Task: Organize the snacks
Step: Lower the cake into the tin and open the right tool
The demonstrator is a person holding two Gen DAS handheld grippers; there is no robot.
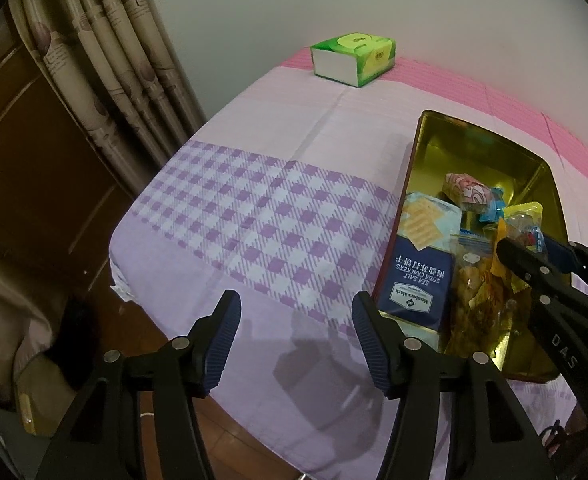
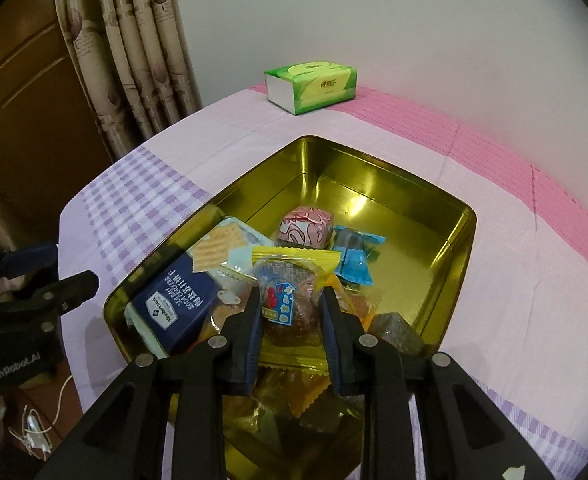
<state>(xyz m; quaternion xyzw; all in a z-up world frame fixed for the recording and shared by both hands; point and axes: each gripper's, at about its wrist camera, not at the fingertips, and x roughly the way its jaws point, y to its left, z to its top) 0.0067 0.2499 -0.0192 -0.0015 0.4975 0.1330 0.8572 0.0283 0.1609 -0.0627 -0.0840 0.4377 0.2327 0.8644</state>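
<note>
A yellow-edged snack packet [image 2: 290, 300] is clamped in the right gripper [image 2: 290, 320] above the gold tin's [image 2: 460, 240] near end, to be lowered and released there, while the left gripper [image 1: 296, 336] is held apart, empty, over the tablecloth [image 1: 254, 208]

Navy cracker box [image 2: 176, 312] in the gold tin [image 2: 460, 248]: "Member's Mark", "SEA SALT SODA CRACKERS", plus Chinese characters, all read upside down. Left gripper [image 2: 74, 276] body: "GenRobot.AI". Right gripper [image 1: 506, 246] arm: "DAS"; tissue pack [image 1: 354, 60] logo illegible.
</note>
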